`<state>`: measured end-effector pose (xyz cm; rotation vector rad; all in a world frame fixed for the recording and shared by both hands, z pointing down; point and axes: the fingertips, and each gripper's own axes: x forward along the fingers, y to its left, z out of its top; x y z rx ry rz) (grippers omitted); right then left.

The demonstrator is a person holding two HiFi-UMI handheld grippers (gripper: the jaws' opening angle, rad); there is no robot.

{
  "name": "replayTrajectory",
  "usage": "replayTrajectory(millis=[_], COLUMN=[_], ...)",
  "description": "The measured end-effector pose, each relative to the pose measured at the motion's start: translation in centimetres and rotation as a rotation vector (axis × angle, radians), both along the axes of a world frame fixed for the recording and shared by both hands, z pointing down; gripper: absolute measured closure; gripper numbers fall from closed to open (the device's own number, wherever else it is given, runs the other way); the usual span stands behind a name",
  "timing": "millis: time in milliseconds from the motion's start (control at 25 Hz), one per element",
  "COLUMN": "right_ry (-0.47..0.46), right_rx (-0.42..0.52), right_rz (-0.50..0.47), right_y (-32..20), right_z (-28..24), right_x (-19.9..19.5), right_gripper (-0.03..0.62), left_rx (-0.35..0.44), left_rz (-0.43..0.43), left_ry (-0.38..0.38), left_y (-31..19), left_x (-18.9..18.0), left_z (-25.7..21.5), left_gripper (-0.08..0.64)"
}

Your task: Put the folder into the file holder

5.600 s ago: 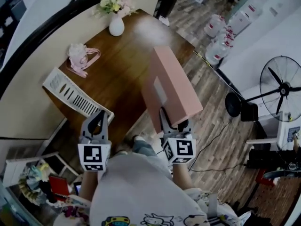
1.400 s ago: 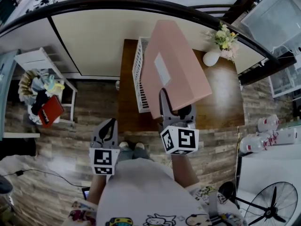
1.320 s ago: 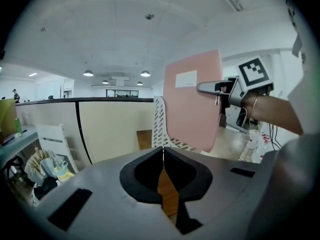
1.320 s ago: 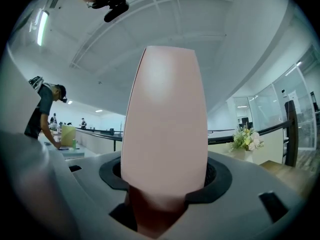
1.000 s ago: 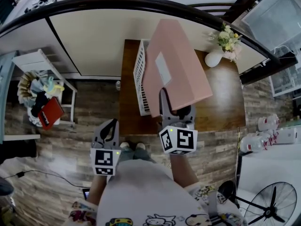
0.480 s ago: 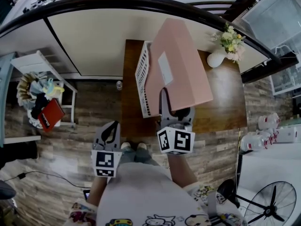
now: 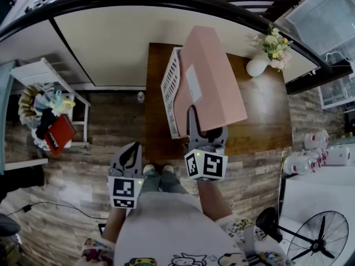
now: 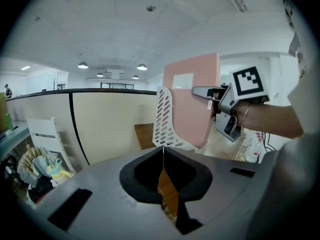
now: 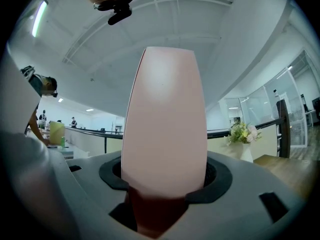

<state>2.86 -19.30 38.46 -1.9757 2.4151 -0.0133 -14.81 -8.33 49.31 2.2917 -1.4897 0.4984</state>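
Note:
A big pink folder (image 7: 209, 79) with a white label stands upright over the brown table (image 7: 266, 112). My right gripper (image 7: 205, 133) is shut on its near edge. The white slotted file holder (image 7: 170, 90) stands on the table's left part, right against the folder's left face. In the left gripper view the folder (image 8: 192, 99) rises just behind the file holder's perforated side (image 8: 166, 121), with the right gripper (image 8: 225, 96) clamped on it. The folder (image 9: 165, 119) fills the right gripper view. My left gripper (image 7: 126, 160) hangs shut and empty, short of the table.
A white vase of flowers (image 7: 259, 64) stands at the table's far right corner. A beige partition with a black rail (image 7: 100, 43) runs behind the table. A white rack of clutter (image 7: 41, 101) is at the left; water bottles (image 7: 327, 154) and a fan (image 7: 310, 231) are at the right.
Since the oldest frame the view has swung round so the table lies straight ahead. Over the last second the folder edged right and the file holder shows more at its left.

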Motion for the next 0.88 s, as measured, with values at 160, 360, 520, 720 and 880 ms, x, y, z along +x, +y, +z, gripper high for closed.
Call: replayTrajectory(millis=[160, 360, 520, 720, 880], right_ry=[0.015, 0.025, 0.031, 0.038, 0.045], right_rx=[-0.025, -0.036, -0.052, -0.078, -0.111], right_rz=[0.007, 0.002, -0.003, -0.013, -0.023], right_y=[0.3, 0.6, 1.1, 1.6, 1.8], right_z=[1.3, 2.6, 3.8, 5.2, 6.2], right_x=[-0.3, -0.5, -0.3, -0.1, -0.2], right_gripper=[0.322, 0.322, 0.322, 0.321, 0.321], left_rx=[-0.012, -0.024, -0.032, -0.038, -0.044], left_rz=[0.004, 0.005, 0.005, 0.007, 0.010], left_ry=[-0.003, -0.004, -0.004, -0.002, -0.003], left_y=[0.2, 0.4, 0.8, 1.0, 1.1], left_x=[-0.3, -0.6, -0.4, 0.1, 0.2], left_z=[0.5, 1.1, 1.4, 1.6, 1.9], left_gripper=[0.551, 0.551, 0.551, 0.551, 0.551])
